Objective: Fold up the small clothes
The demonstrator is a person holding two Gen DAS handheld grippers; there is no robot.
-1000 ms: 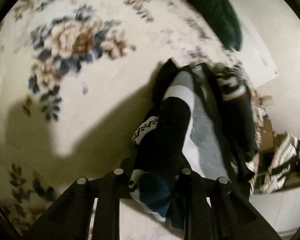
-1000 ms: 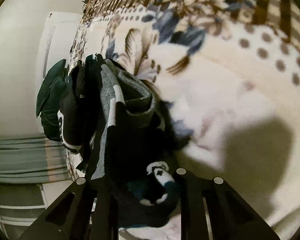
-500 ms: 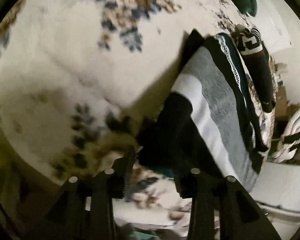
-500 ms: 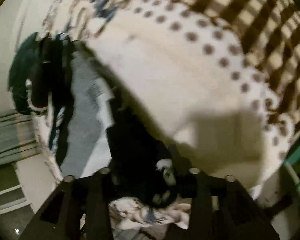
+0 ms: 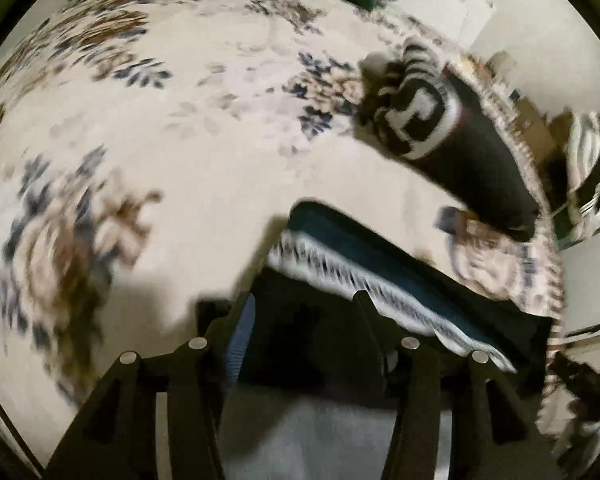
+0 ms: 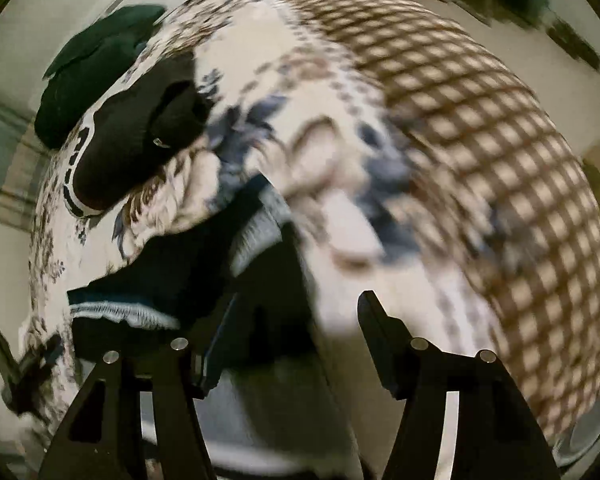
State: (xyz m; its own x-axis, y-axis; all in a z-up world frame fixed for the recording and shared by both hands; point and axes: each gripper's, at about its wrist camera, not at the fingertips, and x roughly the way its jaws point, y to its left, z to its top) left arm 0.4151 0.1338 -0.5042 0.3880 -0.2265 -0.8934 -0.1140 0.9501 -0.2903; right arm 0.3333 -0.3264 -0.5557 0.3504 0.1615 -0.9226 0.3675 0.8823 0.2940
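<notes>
Both views are blurred. The left gripper [image 5: 300,320] points down over a folded dark garment with a grey panel and a white-patterned teal band [image 5: 384,276], which lies on the cream bedspread with blue and brown flowers [image 5: 180,140] of a bed. Its jaws are opening; the dark cloth shows between the fingers [image 5: 224,340], but the pads do not press on it. The right gripper [image 6: 292,312] has its jaws opening too, wide apart, above the near edge of the same garment [image 6: 172,280]. A rolled black sock with white lettering [image 5: 452,136] lies beyond, near the bed edge, and a dark green bundle [image 6: 96,60] lies farther away.
</notes>
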